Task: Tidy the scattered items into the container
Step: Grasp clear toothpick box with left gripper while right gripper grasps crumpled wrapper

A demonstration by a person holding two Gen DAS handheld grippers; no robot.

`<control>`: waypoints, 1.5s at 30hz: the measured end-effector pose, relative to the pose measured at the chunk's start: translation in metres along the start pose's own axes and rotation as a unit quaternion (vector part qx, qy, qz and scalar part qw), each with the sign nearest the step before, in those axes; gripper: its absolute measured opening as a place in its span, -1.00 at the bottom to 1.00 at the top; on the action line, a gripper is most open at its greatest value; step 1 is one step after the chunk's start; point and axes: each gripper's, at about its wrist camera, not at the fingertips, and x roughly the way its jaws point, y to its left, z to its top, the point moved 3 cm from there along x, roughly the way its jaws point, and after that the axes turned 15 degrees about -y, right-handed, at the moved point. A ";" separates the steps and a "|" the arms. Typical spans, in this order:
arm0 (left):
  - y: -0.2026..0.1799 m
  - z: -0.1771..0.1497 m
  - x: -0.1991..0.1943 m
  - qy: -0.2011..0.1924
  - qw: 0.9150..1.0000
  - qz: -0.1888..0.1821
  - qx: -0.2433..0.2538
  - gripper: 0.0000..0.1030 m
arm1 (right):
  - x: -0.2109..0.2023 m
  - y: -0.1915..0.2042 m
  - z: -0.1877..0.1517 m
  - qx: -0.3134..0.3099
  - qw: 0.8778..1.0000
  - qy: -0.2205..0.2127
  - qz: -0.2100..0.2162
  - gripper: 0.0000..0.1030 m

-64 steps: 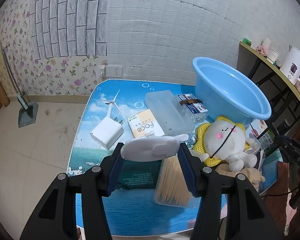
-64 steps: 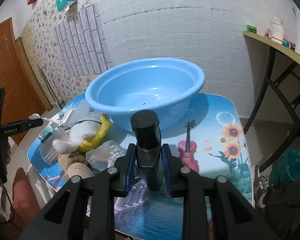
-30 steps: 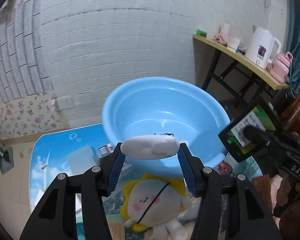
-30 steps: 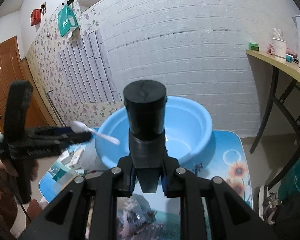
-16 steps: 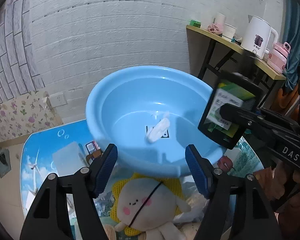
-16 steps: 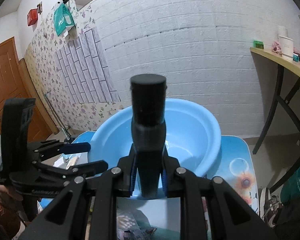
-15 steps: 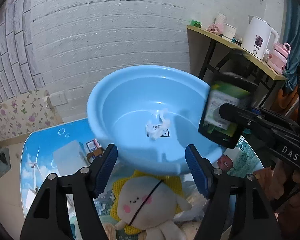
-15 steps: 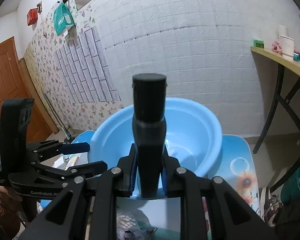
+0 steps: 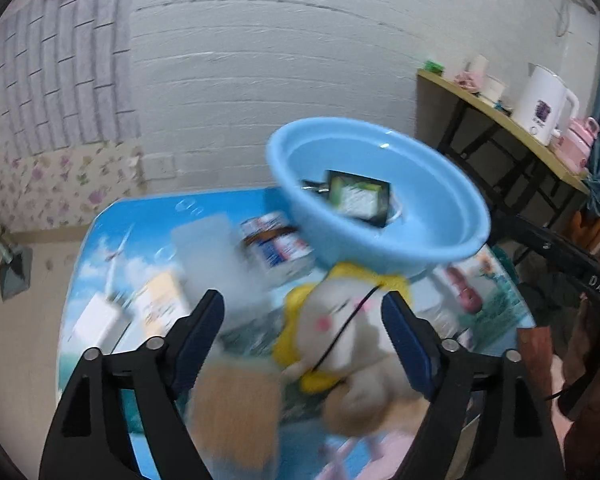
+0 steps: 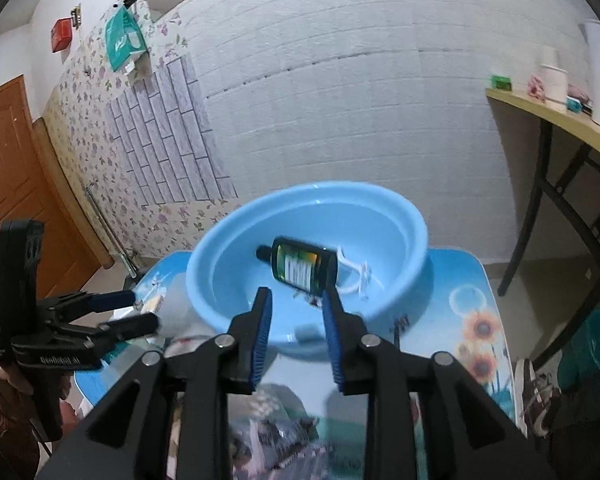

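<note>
**Two grippers let go over the basin**

Two empty grippers face a cluttered table [image 9: 148, 216]. The left gripper [image 9: 302, 316], jaws opening with nothing between them, hovers above a blurred plush toy [image 9: 340, 320]; the blue basin [image 9: 420, 248] sits ahead to its right. The right gripper [image 10: 296, 320], jaws opening and released, points at the basin, where a dark bottle [image 10: 302, 266] lies just ahead beside a white item [image 10: 356, 276].
</note>
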 end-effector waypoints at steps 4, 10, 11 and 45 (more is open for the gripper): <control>0.026 -0.026 -0.015 0.008 1.000 0.019 -0.022 0.79 | -0.006 -0.003 -0.017 0.004 1.000 0.022 -0.014 -0.18; 0.051 -0.058 -0.025 0.029 0.998 0.040 -0.047 0.81 | -0.005 -0.002 -0.039 0.015 0.998 0.057 -0.013 0.03; 0.052 -0.062 -0.026 0.032 0.997 0.040 -0.050 0.81 | -0.004 -0.001 -0.042 0.017 0.998 0.060 -0.010 0.05; 0.029 -0.075 -0.006 0.055 0.996 0.051 0.042 0.20 | 0.006 -0.021 -0.084 -0.008 0.992 0.124 -0.034 -0.44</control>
